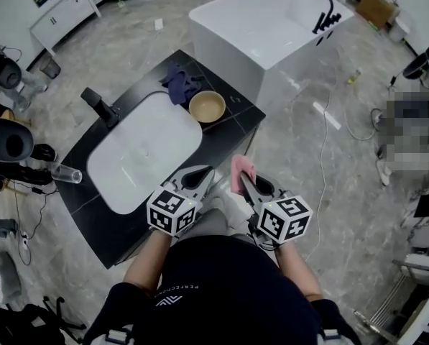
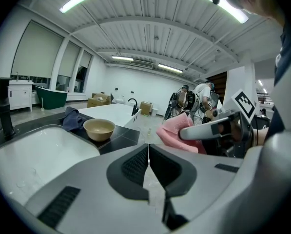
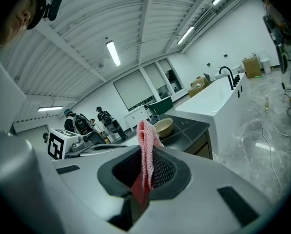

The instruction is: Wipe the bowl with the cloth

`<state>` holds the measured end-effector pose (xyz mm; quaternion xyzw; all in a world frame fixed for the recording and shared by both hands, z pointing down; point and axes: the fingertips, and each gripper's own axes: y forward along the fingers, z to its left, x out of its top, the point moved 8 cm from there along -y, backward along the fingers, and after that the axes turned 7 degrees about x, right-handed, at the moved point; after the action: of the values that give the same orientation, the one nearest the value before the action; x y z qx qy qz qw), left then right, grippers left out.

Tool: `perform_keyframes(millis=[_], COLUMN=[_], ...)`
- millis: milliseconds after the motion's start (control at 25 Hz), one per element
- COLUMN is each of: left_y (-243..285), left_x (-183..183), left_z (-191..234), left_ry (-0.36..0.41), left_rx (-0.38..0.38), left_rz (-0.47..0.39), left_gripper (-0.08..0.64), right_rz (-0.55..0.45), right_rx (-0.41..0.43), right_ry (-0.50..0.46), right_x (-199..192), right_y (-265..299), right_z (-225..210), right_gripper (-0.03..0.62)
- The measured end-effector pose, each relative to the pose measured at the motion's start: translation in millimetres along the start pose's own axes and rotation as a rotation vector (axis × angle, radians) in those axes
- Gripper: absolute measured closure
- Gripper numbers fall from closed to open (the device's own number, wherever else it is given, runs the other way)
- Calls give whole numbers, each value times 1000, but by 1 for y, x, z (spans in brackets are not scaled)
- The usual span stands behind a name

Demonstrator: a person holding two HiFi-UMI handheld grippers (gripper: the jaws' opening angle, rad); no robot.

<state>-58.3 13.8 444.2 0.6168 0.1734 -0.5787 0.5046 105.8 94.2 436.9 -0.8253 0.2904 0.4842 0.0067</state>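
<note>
Approach step, I judge: right tongs (image 1: 244, 183) pinch the pink cloth (image 1: 241, 169), left tongs (image 1: 200, 176) pressed together empty; next, reach the bowl (image 1: 207, 106), upper centre on the worktop (image 1: 240, 118).

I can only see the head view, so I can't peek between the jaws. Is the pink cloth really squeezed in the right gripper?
Observer: Yes. The right gripper has its jaws shut on the pink woven cloth, whose top flops over above them.
Operator: Is the other one holding anything?
Observer: No. The left gripper has its jaws pressed together with nothing between them.
</note>
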Motion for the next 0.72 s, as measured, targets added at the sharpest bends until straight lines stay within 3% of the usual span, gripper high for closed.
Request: perform_keyframes(millis=[480, 600, 720], left_y=[45, 53, 61], left_x=[32, 37, 39], left_z=[51, 61, 70], left_ry=[68, 82, 149], left_rx=[-27, -37, -20], left_rz=[26, 44, 65], left_gripper=[541, 477, 462], right_rz=[44, 57, 66], right_rx=[-49, -49, -47], right_ry=[-8, -9, -1], right_x=[40, 47, 53], right_y=[35, 49, 63], right_z=[-27, -33, -38], right_gripper=[543, 543, 543])
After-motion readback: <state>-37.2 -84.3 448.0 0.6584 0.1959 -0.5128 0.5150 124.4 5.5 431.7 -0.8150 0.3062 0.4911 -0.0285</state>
